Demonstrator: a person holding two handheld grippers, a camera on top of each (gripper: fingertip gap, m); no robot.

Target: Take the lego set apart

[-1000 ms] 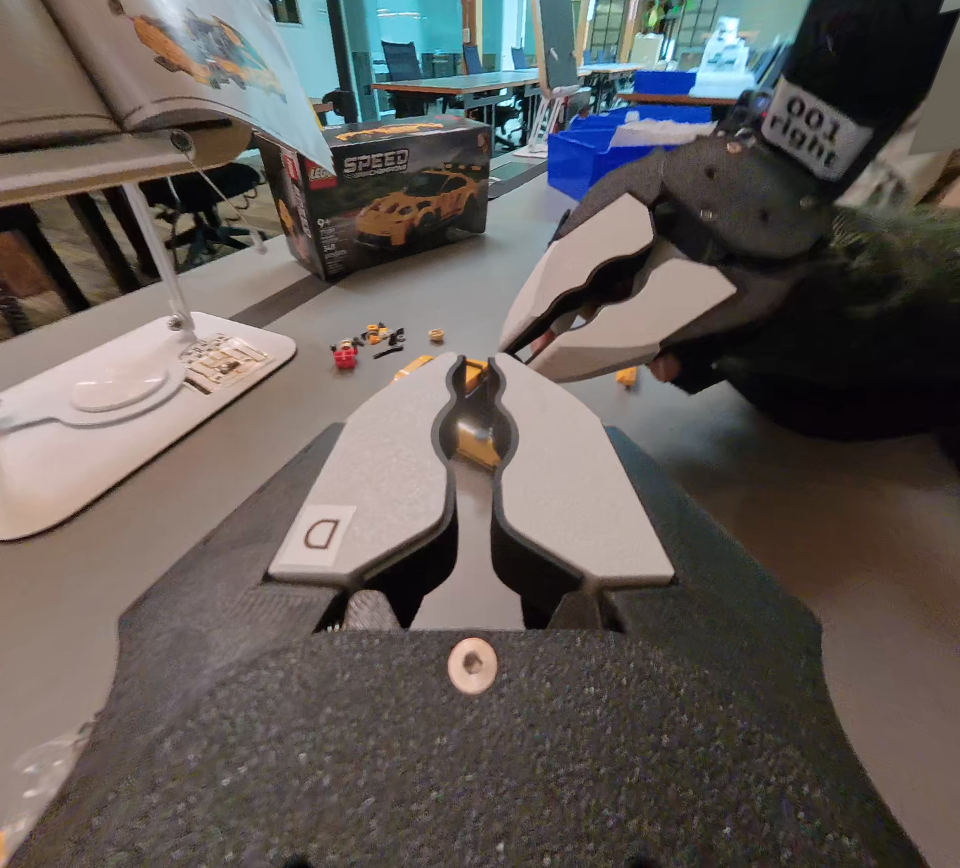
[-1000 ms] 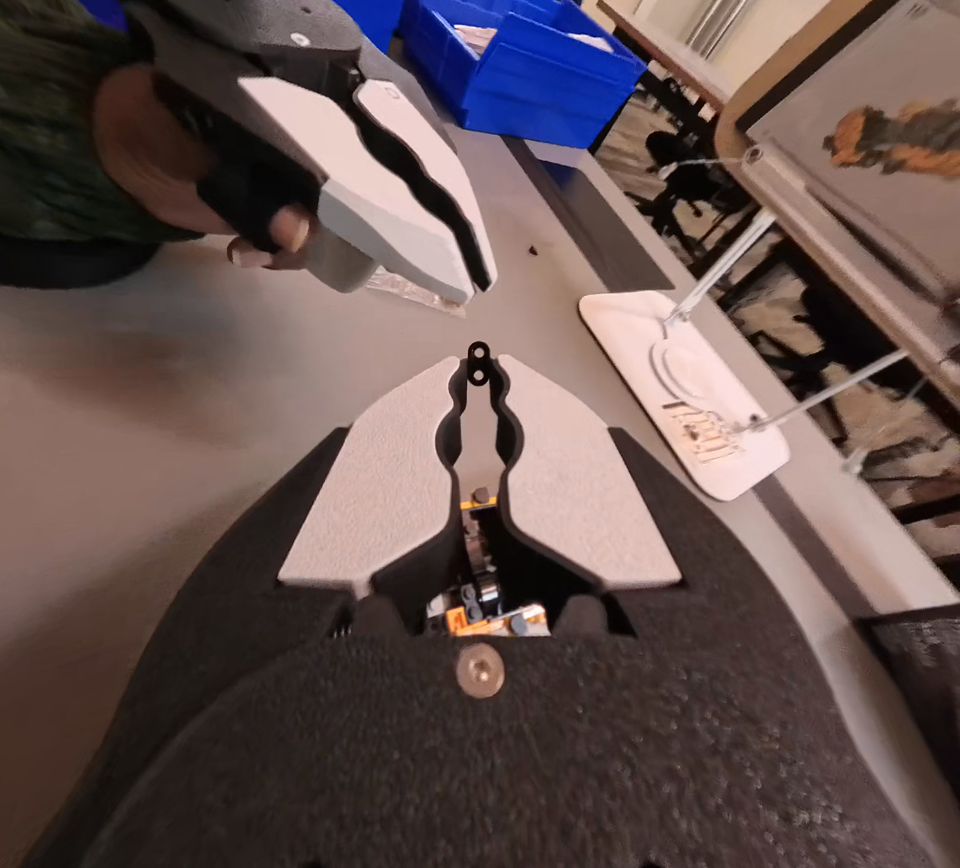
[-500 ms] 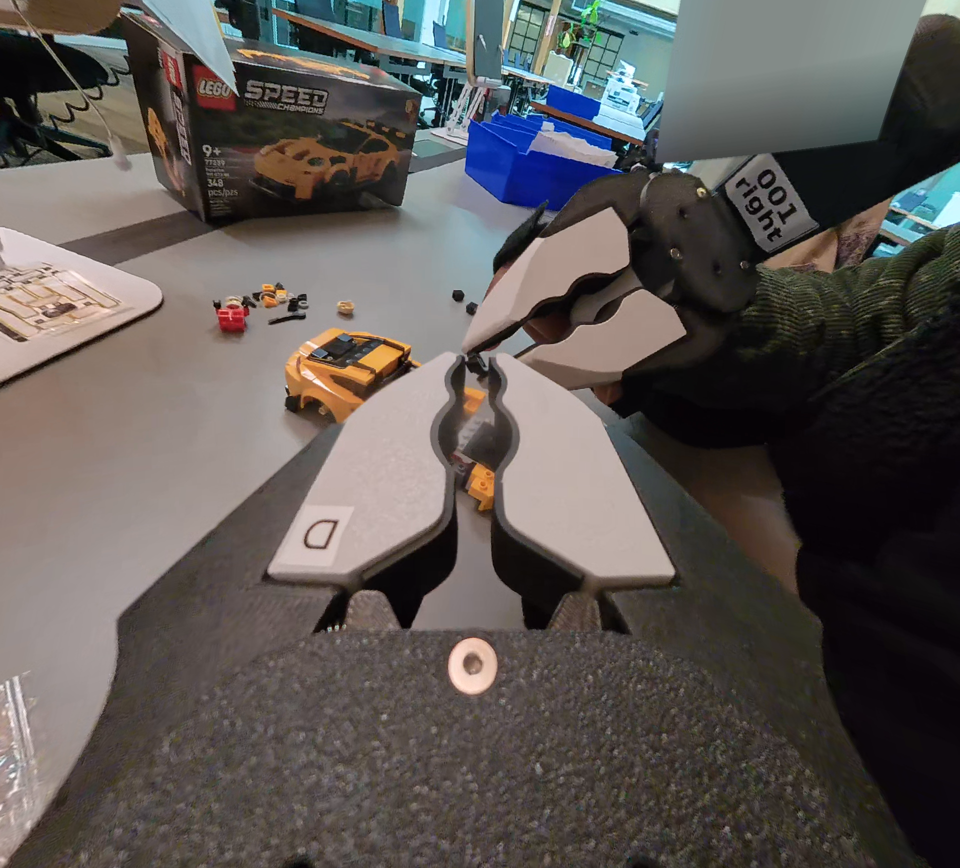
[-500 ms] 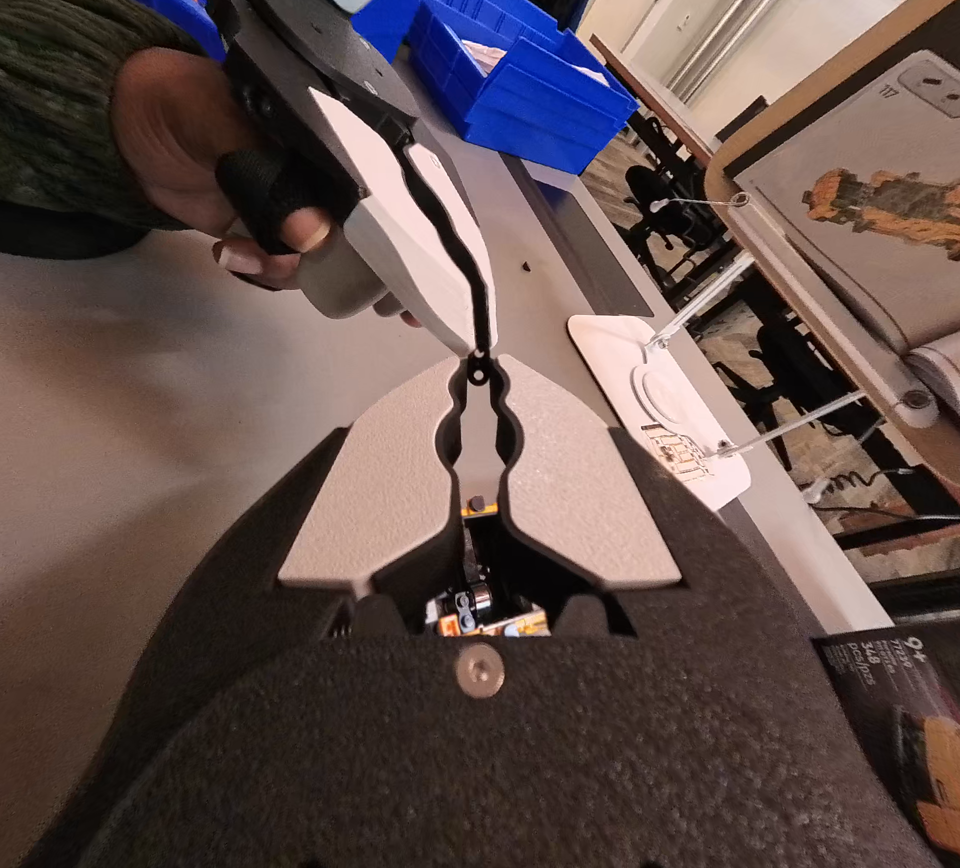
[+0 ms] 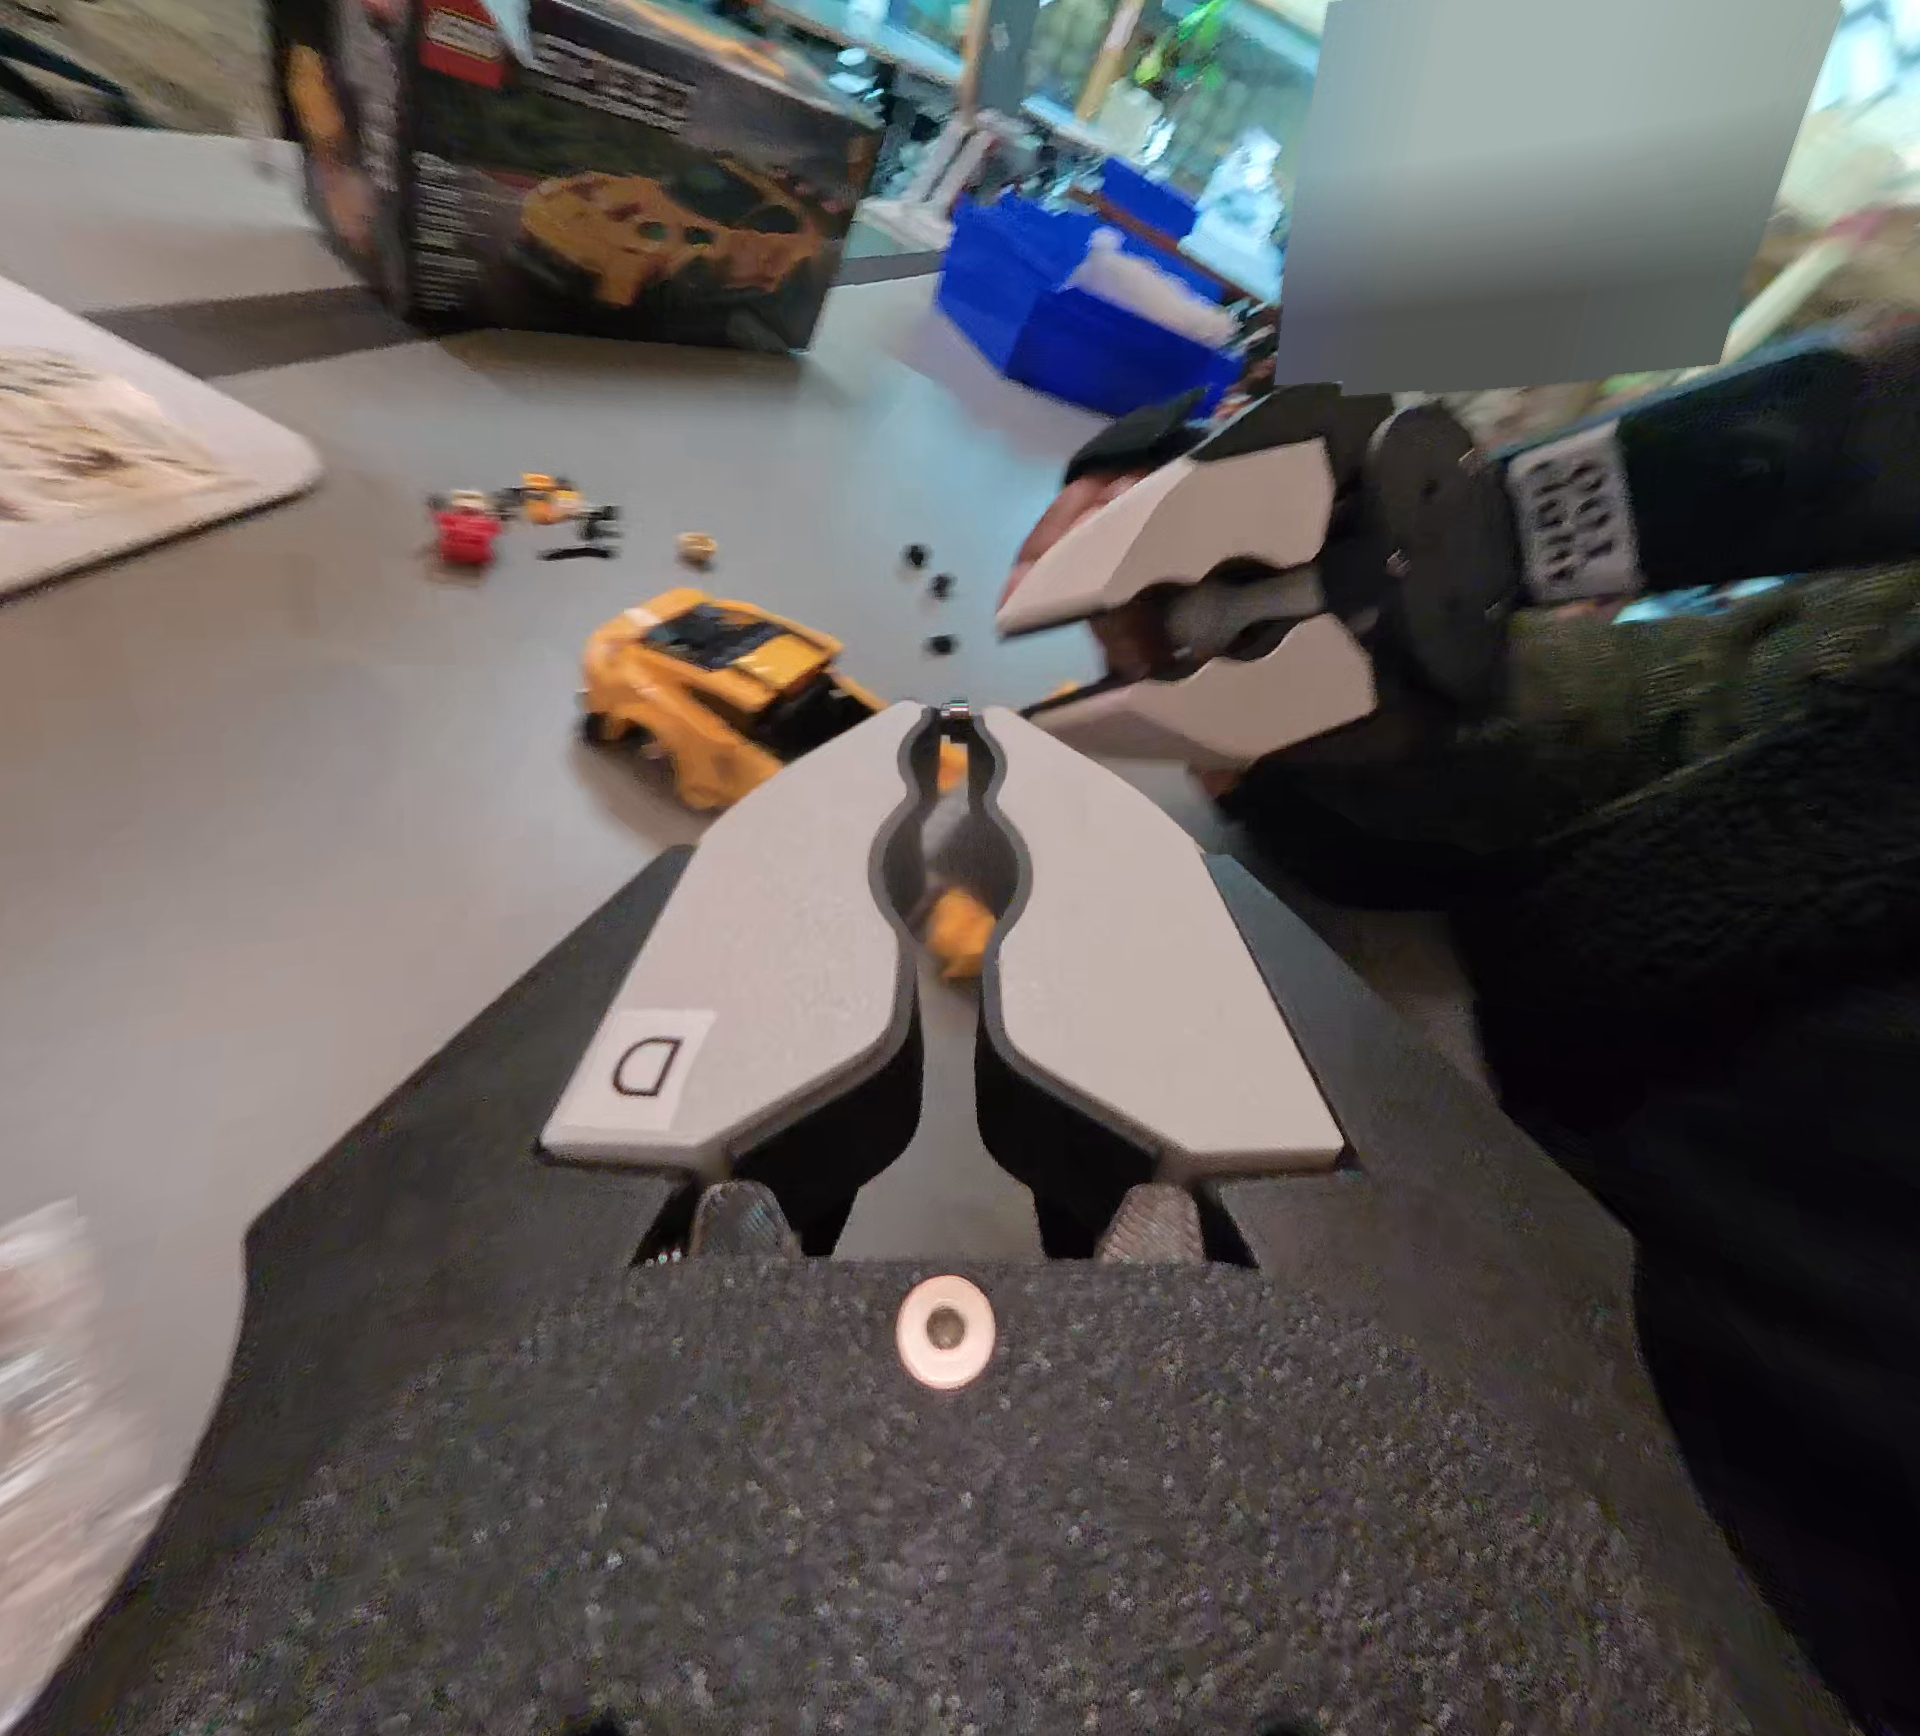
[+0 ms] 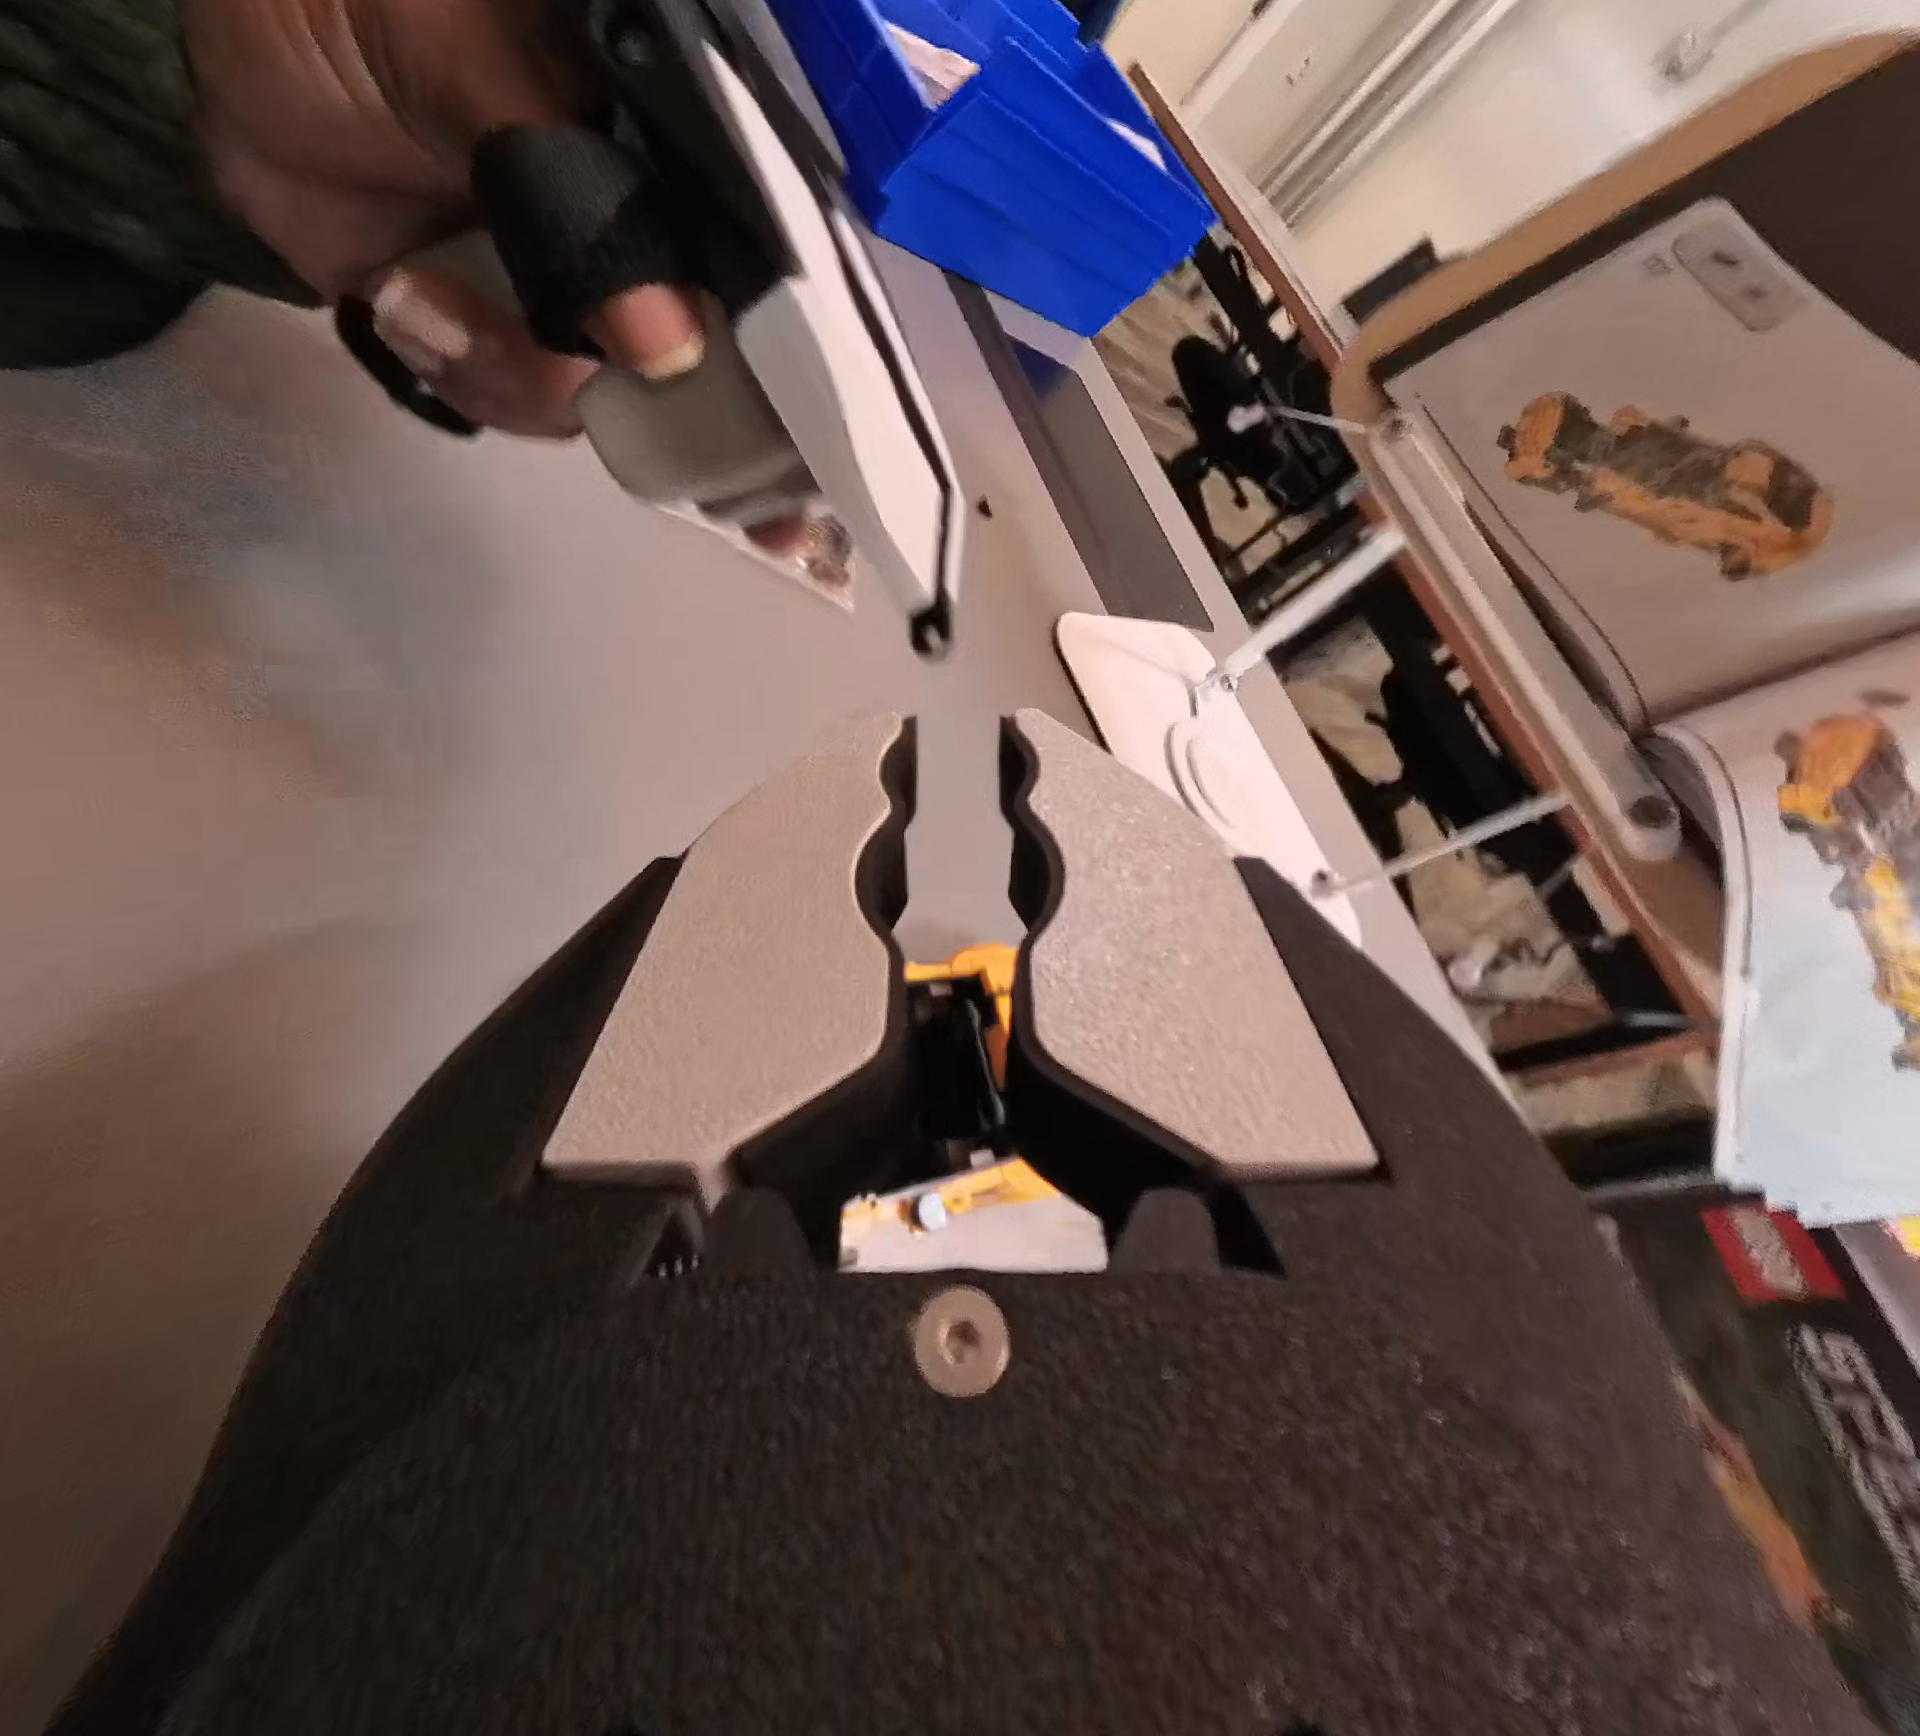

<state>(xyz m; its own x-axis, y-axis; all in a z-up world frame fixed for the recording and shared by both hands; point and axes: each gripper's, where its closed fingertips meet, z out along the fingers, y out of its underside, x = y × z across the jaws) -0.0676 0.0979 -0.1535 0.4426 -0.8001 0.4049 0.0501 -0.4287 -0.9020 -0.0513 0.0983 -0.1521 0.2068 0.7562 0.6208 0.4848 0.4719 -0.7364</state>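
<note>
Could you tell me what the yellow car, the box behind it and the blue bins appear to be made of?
Yellow car: likely hard moulded plastic, glossy, built from small bricks. Box: probably printed cardboard, with crisp folded edges and a slight sheen. Blue bins: seemingly rigid moulded plastic, uniformly coloured; blur hides finer texture.

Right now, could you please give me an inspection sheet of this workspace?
Surface: grey table, flat.
Job's things: yellow lego car on the table, apparently partly dismantled; small black piece lifted off the table.
Clutter: loose pieces beyond the car; lego box; white stand base.
Grippers: left hand-held gripper shut on the small black piece at its tips; right hand-held gripper open, nothing between its tips.
Cables: nothing seen.
Surroundings: blue bins at the table's far end; instruction booklet propped on a stand; office background too blurred to detail.
</note>
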